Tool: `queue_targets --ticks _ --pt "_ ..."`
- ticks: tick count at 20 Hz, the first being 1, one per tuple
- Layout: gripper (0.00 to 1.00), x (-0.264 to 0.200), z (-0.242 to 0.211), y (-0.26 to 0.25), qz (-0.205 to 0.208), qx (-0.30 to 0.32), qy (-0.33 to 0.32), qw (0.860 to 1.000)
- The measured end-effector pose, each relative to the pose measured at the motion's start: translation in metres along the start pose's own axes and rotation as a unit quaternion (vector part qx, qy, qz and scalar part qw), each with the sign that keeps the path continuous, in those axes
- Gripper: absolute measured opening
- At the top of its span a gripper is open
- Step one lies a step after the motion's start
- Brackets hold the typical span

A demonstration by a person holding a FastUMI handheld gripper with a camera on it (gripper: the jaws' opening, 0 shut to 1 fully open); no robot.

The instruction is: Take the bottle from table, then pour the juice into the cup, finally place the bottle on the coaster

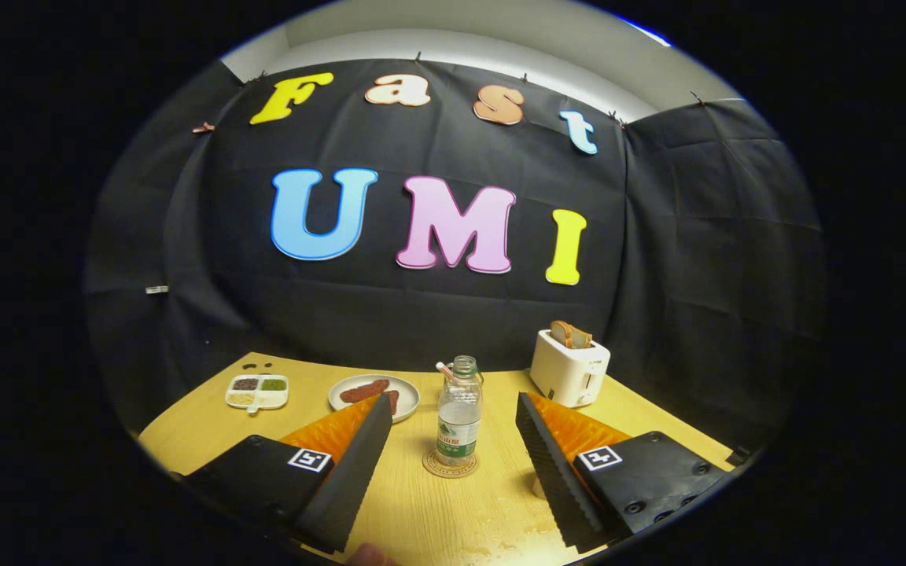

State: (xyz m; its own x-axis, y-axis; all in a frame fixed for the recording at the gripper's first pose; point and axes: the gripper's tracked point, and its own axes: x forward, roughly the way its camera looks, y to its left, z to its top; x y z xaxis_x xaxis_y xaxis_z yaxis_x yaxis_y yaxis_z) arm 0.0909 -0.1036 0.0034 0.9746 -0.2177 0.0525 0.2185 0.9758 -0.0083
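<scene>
The gripper [453,428] hangs wide open over the table [421,511], its fingers holding nothing. Some wet drops glint on the wood between the fingers. Just ahead, between the fingertips but clear of both, the bottle [458,413] stands upright on the coaster [450,465], its cap off. Beyond it a plate [374,395] with dark red pieces lies behind the left fingertip, a small divided dish [257,391] farther left, and a toaster [569,367] with bread in its slot off to the right. I cannot make out a cup. The bottle looks already placed, so the job seems near done; the good move is to draw straight back, keeping the fingers spread so neither clips the bottle
</scene>
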Motion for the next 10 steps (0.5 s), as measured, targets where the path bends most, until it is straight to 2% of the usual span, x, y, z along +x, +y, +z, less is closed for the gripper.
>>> queue_targets --ticks 4,10 --pt "0.97 -0.046 0.012 -0.002 0.068 0.016 0.006 0.998" --pt "0.97 -0.104 0.016 -0.014 0.138 -0.002 0.01 0.99"
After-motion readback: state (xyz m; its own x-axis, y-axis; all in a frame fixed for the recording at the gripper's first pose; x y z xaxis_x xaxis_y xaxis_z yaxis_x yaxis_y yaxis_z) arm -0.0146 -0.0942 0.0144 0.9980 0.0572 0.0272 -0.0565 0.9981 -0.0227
